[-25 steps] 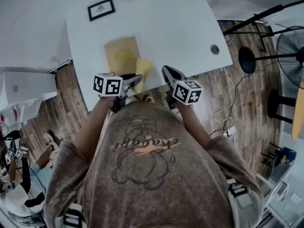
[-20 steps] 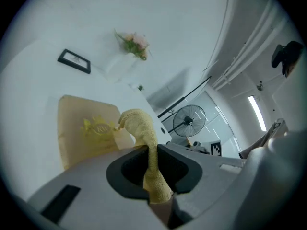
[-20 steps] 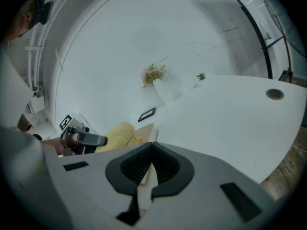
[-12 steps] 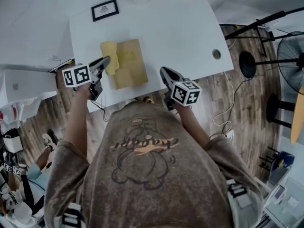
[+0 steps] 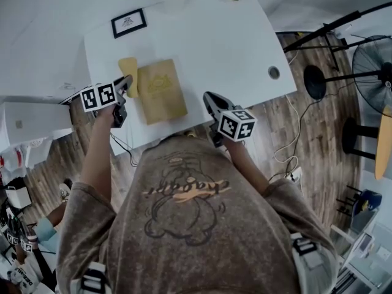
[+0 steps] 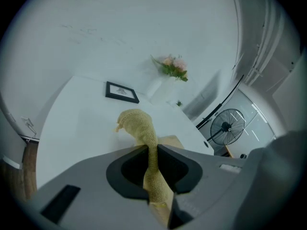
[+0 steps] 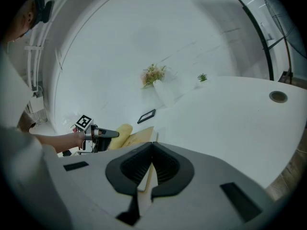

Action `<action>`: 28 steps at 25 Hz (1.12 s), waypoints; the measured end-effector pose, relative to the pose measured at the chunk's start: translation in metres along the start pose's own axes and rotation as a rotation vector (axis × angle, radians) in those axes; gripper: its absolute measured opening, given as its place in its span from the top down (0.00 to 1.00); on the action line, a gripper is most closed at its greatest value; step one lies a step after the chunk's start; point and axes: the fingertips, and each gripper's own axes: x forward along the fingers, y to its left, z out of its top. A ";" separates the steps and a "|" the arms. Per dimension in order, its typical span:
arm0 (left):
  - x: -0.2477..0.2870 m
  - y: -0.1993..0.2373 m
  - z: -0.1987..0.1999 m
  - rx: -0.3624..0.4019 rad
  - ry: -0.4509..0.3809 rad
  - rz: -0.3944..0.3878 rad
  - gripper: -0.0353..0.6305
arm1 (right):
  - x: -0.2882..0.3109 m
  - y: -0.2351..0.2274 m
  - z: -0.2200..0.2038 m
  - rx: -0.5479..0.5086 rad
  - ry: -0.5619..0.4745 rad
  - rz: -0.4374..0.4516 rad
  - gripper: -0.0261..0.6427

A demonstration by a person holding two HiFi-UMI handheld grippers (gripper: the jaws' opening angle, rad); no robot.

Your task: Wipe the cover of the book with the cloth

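Between the jaws of the left gripper (image 6: 152, 148) a soft yellow terry cloth (image 6: 140, 123) is pinched. The jaws are closed on it, and the rest of the cloth reaches forward from them. Only this gripper's own view shows the grip. The head view shows instead that the cloth lies on the white table (image 5: 214, 41) just beside the left edge of the tan rectangular book (image 5: 161, 90); whether they touch I cannot tell. The book lies flat, ahead and to the right of this gripper, close to the near table edge. Right of the book, the right gripper (image 7: 152, 146) has its jaws together and holds nothing; the book's edge is seen low behind them. Ahead and right of this gripper, open table top reaches to a round cable hole (image 7: 278, 96).
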 end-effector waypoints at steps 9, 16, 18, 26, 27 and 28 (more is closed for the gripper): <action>0.036 -0.027 -0.015 0.038 0.107 -0.025 0.87 | -0.011 -0.010 0.002 0.020 -0.016 -0.024 0.96; 0.063 -0.058 -0.017 0.063 0.141 -0.080 0.87 | -0.021 -0.016 0.001 0.031 -0.027 -0.040 0.96; 0.070 -0.067 -0.017 0.078 0.150 -0.095 0.87 | -0.026 -0.019 0.001 0.036 -0.032 -0.047 0.96; 0.092 -0.099 -0.024 0.114 0.189 -0.150 0.87 | -0.042 -0.030 -0.001 0.059 -0.053 -0.081 0.96; 0.095 -0.103 -0.026 0.112 0.194 -0.161 0.87 | -0.043 -0.031 -0.002 0.062 -0.055 -0.085 0.96; 0.097 -0.108 -0.028 0.112 0.199 -0.172 0.87 | -0.045 -0.032 -0.003 0.064 -0.057 -0.088 0.96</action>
